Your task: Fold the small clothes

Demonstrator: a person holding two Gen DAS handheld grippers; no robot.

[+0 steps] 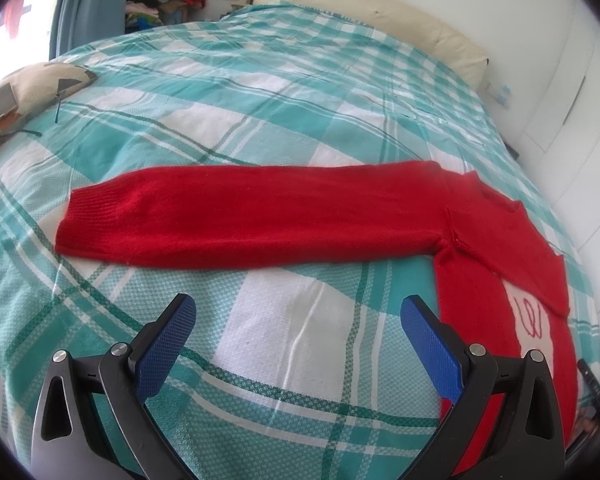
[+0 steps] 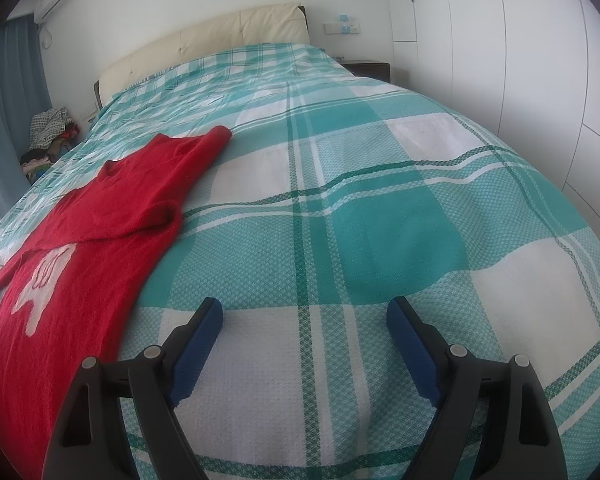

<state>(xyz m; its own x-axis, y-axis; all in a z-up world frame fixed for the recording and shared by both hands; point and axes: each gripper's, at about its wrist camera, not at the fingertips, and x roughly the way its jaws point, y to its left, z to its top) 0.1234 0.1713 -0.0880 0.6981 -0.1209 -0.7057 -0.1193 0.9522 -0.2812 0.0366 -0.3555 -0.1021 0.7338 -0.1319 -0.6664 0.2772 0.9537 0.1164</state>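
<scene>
Left wrist view showed the left claw [image 1: 298,316] spread wide with nothing between its blue pads [image 1: 162,350], poised above the teal plaid bedspread [image 1: 260,92] just short of the red sweater [image 1: 284,216]. That sweater lay flat on the bed, one sleeve stretched straight out toward the patterned cushion [image 1: 32,88], its body running down beside the claw's right finger, a white motif [image 1: 534,326] on the front. From the right wrist view, the right claw [image 2: 304,312] likewise stood apart and empty, over bare bedspread beside the sweater [image 2: 112,208], whose other sleeve lay folded across the chest. Beyond the sweater stood a cream headboard [image 2: 220,36].
</scene>
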